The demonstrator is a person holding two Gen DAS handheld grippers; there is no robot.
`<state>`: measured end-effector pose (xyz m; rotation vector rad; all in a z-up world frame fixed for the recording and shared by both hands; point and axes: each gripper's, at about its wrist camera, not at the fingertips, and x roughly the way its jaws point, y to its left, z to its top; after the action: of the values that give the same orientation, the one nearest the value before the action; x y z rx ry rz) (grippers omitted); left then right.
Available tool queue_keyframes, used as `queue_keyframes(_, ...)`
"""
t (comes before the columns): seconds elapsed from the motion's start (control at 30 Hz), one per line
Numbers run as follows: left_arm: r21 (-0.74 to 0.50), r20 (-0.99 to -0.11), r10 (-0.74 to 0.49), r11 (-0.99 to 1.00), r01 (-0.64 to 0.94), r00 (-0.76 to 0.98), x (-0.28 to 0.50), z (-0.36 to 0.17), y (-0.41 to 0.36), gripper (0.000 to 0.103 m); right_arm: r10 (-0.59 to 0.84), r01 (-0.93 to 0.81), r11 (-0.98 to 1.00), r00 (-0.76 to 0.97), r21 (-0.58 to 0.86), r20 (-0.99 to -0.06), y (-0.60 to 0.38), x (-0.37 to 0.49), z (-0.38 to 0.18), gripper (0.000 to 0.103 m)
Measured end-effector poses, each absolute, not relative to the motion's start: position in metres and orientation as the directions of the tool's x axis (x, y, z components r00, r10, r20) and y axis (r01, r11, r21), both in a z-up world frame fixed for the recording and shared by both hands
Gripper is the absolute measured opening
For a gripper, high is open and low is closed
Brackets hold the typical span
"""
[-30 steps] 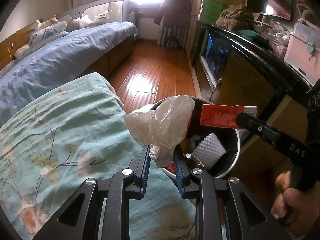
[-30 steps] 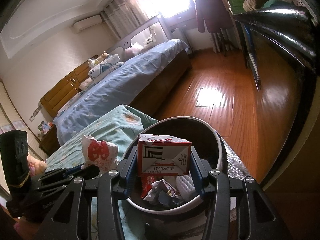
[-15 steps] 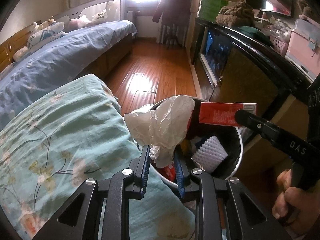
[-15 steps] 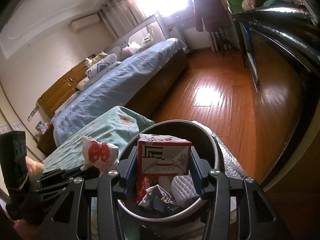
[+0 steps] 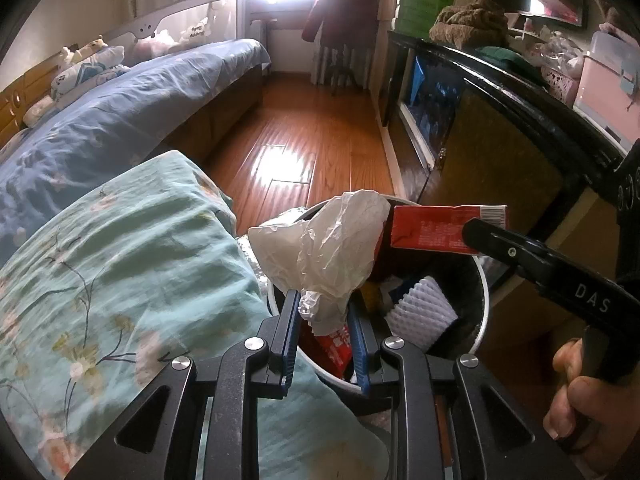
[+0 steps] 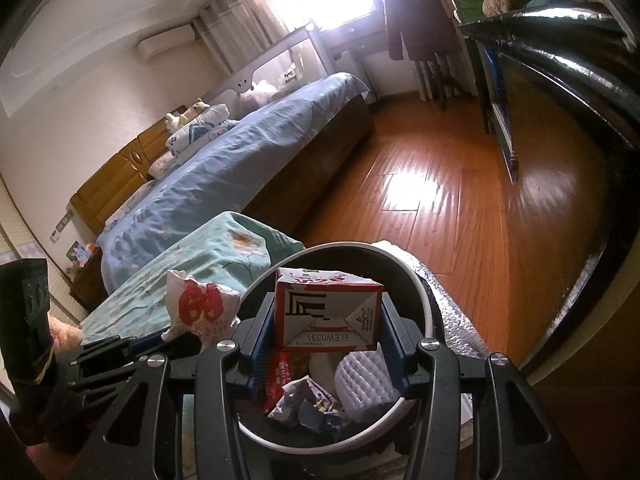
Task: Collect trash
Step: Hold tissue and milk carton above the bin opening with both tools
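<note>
A round bin [image 5: 482, 312] with a white rim and dark inside stands on the floor beside the bed; it holds a white foam net [image 5: 420, 312], red wrappers and crumpled paper [image 6: 304, 404]. My left gripper [image 5: 323, 312] is shut on a crumpled white plastic bag [image 5: 328, 252], held over the bin's near left rim. My right gripper [image 6: 326, 320] is shut on a red and white carton [image 6: 328, 316], held above the bin [image 6: 424, 304]. The carton [image 5: 432, 228] and the right gripper's finger [image 5: 520, 256] reach in from the right in the left wrist view. The bag [image 6: 196, 304] shows red print in the right wrist view.
A teal floral quilt [image 5: 112, 272] lies against the bin's left side, with a blue-covered bed [image 5: 132, 112] behind it. A dark cabinet [image 5: 500, 140] runs along the right. Wooden floor [image 5: 304, 136] stretches beyond the bin. Silver foil sheet [image 6: 452, 304] lies by the bin.
The left gripper with the bag has drifted slightly right and forward, so more of the bin's inside shows under it. The right gripper and carton have kept still.
</note>
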<state>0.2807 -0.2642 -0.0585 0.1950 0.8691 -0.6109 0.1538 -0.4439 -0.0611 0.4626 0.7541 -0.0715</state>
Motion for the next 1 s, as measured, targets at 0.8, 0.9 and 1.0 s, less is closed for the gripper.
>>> queue_keyframes(0.8,-0.066,-0.773,-0.41,0.81,0.582,0.484,0.295,-0.063,-0.281,0.022,0.1,0.23,0.9,0.719,0.371,-0.688,-0.448,0.163,-0.069,0.048)
queue_keyframes(0.9,-0.067,-0.775,-0.409,0.811,0.582,0.482,0.296,-0.064,-0.282,0.022,0.102,0.228,0.901,0.716,0.37,-0.691,-0.448,0.164,-0.07,0.048)
queue_keyframes(1.0,-0.067,-0.776,-0.408,0.812,0.58,0.481,0.297,-0.065,-0.282,0.022,0.104,0.228,0.9,0.713,0.37,-0.693,-0.447,0.165,-0.07,0.048)
